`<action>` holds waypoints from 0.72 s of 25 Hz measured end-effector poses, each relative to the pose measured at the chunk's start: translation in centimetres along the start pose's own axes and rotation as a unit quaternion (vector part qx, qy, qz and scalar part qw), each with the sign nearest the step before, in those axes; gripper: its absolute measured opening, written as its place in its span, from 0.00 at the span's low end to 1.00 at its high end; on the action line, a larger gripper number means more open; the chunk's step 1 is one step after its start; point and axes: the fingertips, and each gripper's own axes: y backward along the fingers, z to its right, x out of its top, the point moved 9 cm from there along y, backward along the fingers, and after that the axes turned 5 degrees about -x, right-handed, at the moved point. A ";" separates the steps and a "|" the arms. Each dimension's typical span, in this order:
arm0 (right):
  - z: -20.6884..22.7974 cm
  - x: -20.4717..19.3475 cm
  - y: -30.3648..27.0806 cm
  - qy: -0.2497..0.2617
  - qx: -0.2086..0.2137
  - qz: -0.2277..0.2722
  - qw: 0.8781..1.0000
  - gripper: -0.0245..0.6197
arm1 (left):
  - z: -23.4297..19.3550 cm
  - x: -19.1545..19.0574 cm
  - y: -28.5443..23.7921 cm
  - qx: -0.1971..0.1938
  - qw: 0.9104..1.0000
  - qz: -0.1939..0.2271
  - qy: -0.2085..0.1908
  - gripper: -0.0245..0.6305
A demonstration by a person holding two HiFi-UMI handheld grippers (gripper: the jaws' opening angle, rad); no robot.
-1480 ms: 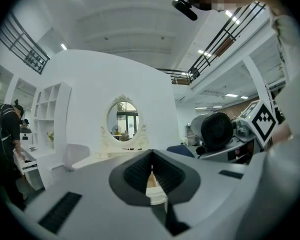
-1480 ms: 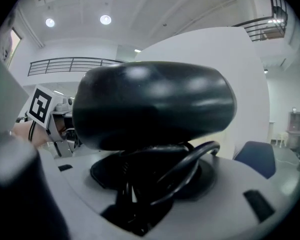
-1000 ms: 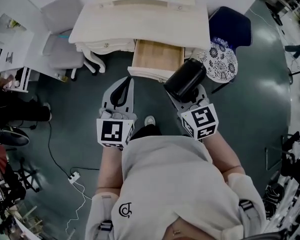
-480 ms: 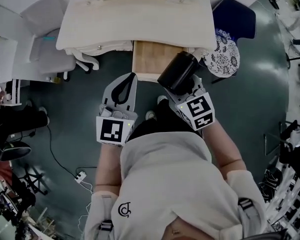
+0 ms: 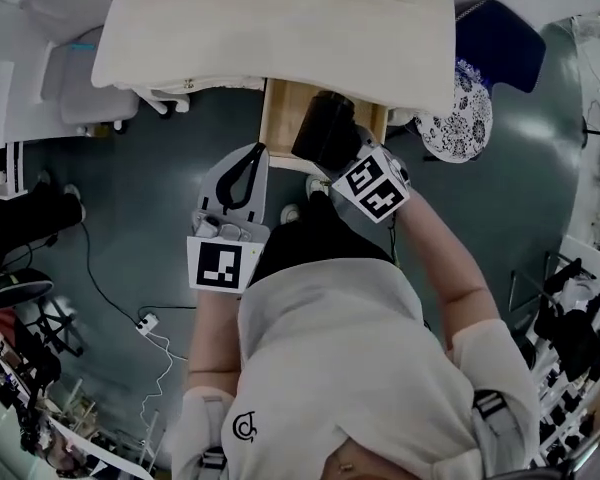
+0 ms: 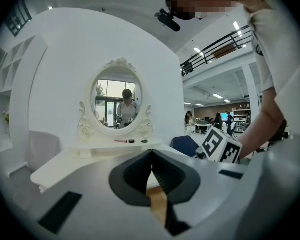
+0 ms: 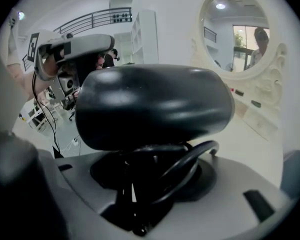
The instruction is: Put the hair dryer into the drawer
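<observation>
Nearest the body, the left gripper (image 5: 258, 154) hangs low at the person's left, in front of the open drawer. Its jaws are pressed together with nothing between them. My reading is that it is simply kept out of the way, since the drawer already stands pulled out and needs no second tool for now.

Beside it, the right gripper (image 7: 140, 180) is clamped on the hair dryer (image 7: 150, 106), gripping low down where the handle and the looped cord (image 7: 190, 159) bunch together. Taking the cord in the same grip seems sensible, as a loose loop could catch on the drawer's edge. The dryer's fat black barrel sits above the jaws and lies across them.

In the head view, the dryer (image 5: 325, 128) is over the right part of the drawer (image 5: 280, 118) and covers its wooden floor there. Whether it touches the wood cannot be told from above, so I would judge the task close to its end but not done. The gripper has not let go.

Further off, the white dressing table (image 5: 270, 28) overhangs the back of the drawer — a reason to go in low and from the front. Beyond it hangs the oval mirror (image 6: 117, 101).
</observation>
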 end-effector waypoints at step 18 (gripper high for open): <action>3.1 -7.0 -16.6 0.142 0.096 -0.211 0.962 0.42 | -5.5 -7.2 -4.4 0.041 0.996 -0.056 0.060 0.06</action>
